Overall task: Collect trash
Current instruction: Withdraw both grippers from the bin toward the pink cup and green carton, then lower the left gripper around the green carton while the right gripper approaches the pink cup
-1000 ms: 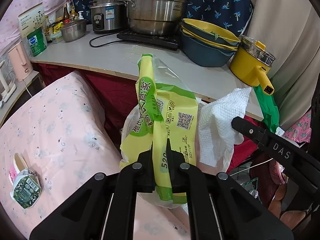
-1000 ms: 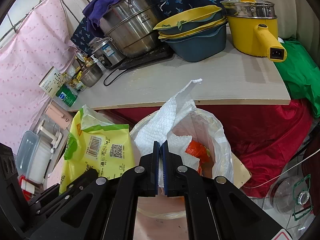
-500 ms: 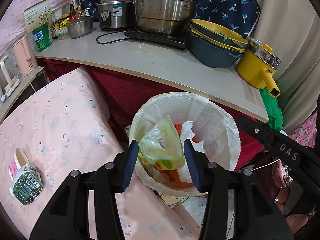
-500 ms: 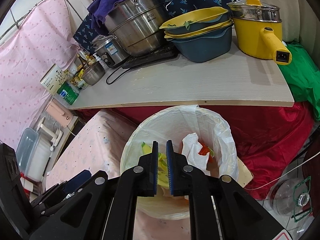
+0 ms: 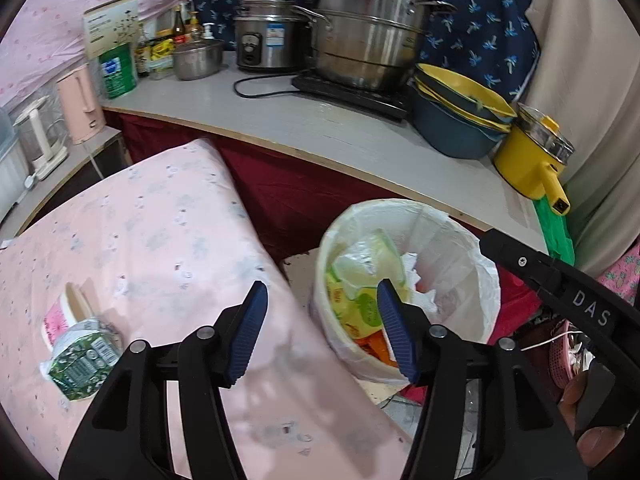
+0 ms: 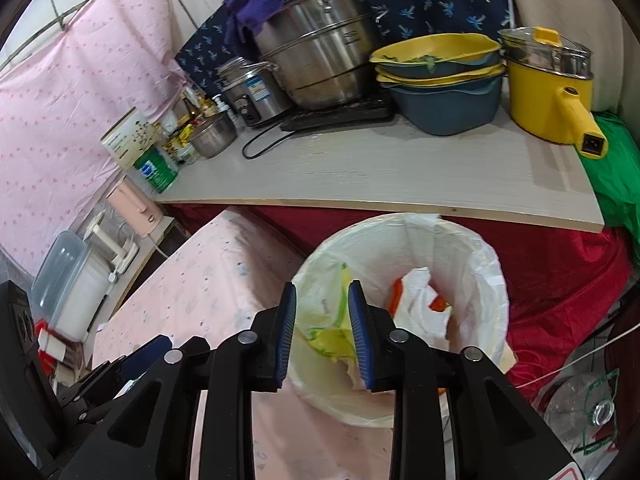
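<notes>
A white-lined trash bin (image 5: pixel 460 240) (image 6: pixel 480 256) stands beside the pink-covered table. Inside lie the yellow-green plastic bag (image 5: pixel 360 276) (image 6: pixel 332 336) and the white paper towel (image 5: pixel 412 276) (image 6: pixel 420 304). My left gripper (image 5: pixel 320 320) is open and empty, above the table edge left of the bin. My right gripper (image 6: pixel 322 328) is open and empty, over the bin's near rim. A crushed green carton (image 5: pixel 80 360) and a pink paper cup (image 5: pixel 60 316) lie on the table at the left.
A pink tablecloth (image 5: pixel 160 232) covers the table. Behind runs a counter (image 5: pixel 320 128) with steel pots (image 5: pixel 368 48), stacked basins (image 5: pixel 460 120), a yellow pot (image 5: pixel 532 156) and bottles. A red cloth (image 6: pixel 560 272) hangs under it. The right gripper's body (image 5: pixel 580 304) crosses the right side.
Both grippers opened and dropped the yellow-green bag and the paper towel into the bin. The left gripper then swung left toward the table; the right one opened wider.
</notes>
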Tool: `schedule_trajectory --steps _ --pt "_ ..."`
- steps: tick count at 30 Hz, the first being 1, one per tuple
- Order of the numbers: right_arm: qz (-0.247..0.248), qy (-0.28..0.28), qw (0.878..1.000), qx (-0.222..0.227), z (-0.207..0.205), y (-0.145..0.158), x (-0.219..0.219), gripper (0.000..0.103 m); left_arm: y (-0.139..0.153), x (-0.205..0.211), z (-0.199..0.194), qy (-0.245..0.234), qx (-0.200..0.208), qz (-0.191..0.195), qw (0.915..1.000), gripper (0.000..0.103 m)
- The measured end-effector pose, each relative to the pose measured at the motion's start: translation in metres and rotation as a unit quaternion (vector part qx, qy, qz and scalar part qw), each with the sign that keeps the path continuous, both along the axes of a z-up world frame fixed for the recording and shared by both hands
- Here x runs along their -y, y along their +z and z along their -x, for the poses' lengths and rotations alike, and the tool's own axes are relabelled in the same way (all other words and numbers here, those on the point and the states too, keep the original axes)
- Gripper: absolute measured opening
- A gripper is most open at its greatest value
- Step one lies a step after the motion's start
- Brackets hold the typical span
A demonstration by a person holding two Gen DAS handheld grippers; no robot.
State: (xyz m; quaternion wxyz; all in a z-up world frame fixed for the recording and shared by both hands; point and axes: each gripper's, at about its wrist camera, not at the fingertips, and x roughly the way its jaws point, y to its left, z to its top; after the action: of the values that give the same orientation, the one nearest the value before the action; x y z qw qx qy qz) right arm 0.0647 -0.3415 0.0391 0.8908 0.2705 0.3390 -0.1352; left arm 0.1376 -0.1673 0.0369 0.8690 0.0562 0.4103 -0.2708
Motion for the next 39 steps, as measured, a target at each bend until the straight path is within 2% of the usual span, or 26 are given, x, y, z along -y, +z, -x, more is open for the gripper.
schedule_trajectory --steps 7,11,18,22,24,26,31,39 --pt "0.007 0.046 0.999 -0.003 -0.021 0.004 -0.045 0.036 0.003 -0.056 -0.008 0.051 0.006 0.003 0.9987 0.056" --pt "0.012 0.074 0.997 -0.006 -0.032 0.003 -0.073 0.042 0.003 -0.093 -0.013 0.087 0.006 0.008 0.9962 0.061" --pt "0.02 0.126 0.992 -0.017 -0.052 0.0 -0.127 0.044 -0.007 -0.155 -0.017 0.133 -0.005 0.007 0.9911 0.061" --pt "0.023 0.154 0.987 -0.027 -0.062 -0.007 -0.157 0.044 -0.018 -0.185 -0.015 0.151 -0.01 -0.004 0.9885 0.062" --pt "0.024 0.167 0.985 -0.032 -0.067 -0.011 -0.172 0.044 -0.024 -0.199 -0.014 0.159 -0.012 -0.007 0.9872 0.065" --pt "0.024 0.18 0.983 -0.036 -0.072 -0.015 -0.187 0.044 -0.031 -0.214 -0.013 0.167 -0.013 -0.012 0.9858 0.074" --pt "0.025 0.204 0.977 -0.048 -0.082 -0.028 -0.214 0.044 -0.053 -0.246 -0.013 0.19 -0.027 -0.022 0.9811 0.081" --pt "0.023 0.235 0.97 -0.065 -0.1 -0.047 -0.247 0.044 -0.089 -0.272 -0.03 0.219 -0.079 -0.002 0.9725 0.081"
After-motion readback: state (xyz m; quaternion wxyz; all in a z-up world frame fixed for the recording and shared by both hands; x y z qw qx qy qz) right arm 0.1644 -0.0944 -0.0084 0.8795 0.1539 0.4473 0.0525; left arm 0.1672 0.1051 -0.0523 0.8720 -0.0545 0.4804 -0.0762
